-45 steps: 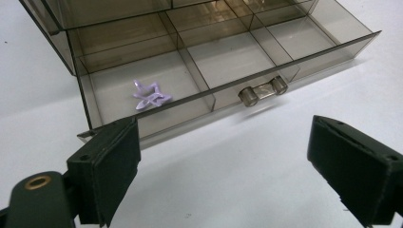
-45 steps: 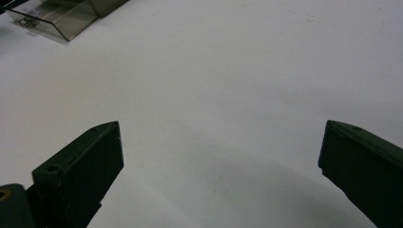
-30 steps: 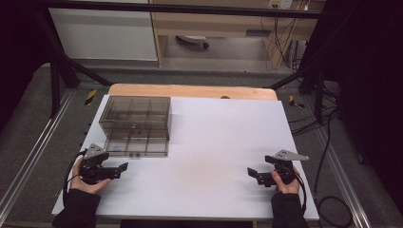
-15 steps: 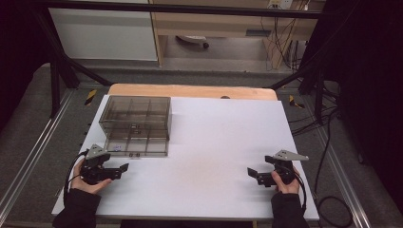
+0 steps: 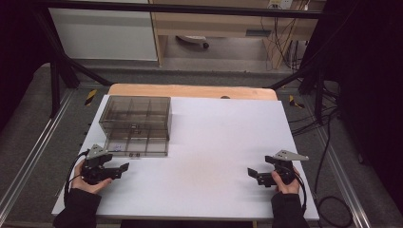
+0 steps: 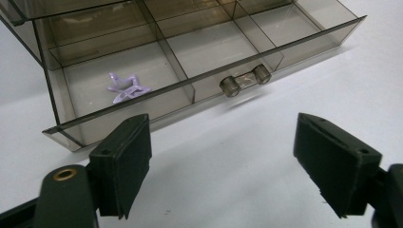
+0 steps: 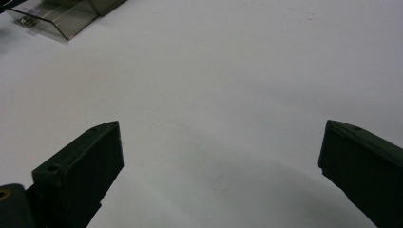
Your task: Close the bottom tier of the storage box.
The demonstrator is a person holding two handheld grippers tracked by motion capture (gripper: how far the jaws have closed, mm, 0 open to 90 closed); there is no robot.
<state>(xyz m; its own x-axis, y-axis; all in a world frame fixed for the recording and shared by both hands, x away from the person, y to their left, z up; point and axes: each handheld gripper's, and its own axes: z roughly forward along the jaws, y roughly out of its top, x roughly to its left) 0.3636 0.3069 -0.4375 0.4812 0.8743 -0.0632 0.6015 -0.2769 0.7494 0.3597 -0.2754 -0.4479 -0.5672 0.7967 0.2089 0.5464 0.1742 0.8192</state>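
High view: smoked plastic drawer box [image 5: 136, 124] at left centre of the white table [image 5: 214, 142], its drawer pulled out toward the bottom edge. Left gripper [image 5: 124, 168] at lower left, just below the drawer. Right gripper [image 5: 252, 174] at lower right, well apart from the box.

Left gripper view: jaws released, have just been closing a little, nothing between them. Drawer handle [image 6: 245, 80] upper centre; small lilac clip [image 6: 126, 88] in a front compartment at left.

Right gripper view: jaws released over bare table; drawer corner [image 7: 57, 16] at upper left.
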